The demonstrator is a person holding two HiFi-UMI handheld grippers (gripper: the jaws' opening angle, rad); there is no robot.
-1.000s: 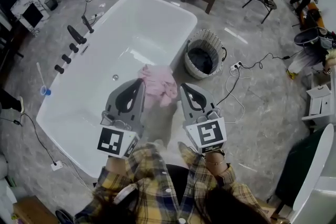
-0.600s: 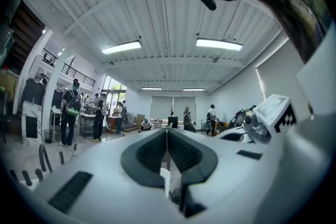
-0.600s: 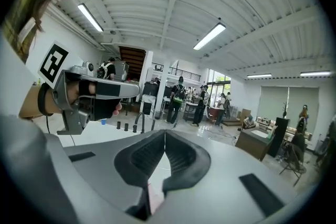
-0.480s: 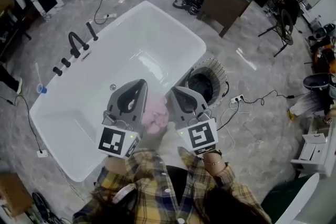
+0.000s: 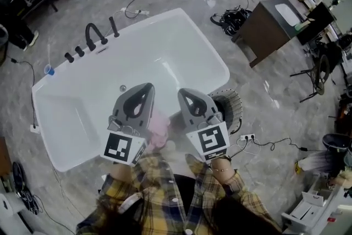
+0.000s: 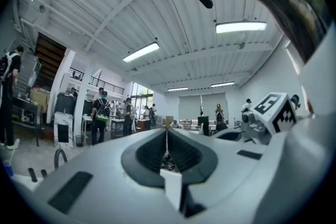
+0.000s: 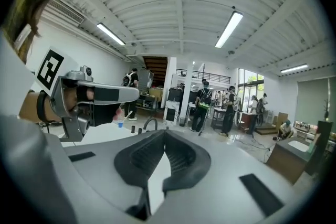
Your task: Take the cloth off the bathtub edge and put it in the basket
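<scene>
One pink cloth (image 5: 159,128), crumpled, lies on the rim of the white tub (image 5: 165,47), low between the two grippers. The left gripper (image 5: 147,87) and right gripper (image 5: 182,92) each have their jaws pressed together, empty. One basket (image 5: 231,106) stands just right of the right gripper. The glossy grey floor (image 5: 264,96) carries cables, in a busy workshop.

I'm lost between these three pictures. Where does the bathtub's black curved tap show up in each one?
Head view: the black curved tap is at upper left, at the far rim of the tub.
Left gripper view: the tap is small, at bottom left.
Right gripper view: the tap is just left of centre.
Shared landmark: the black knobs beside it show in all three.
</scene>
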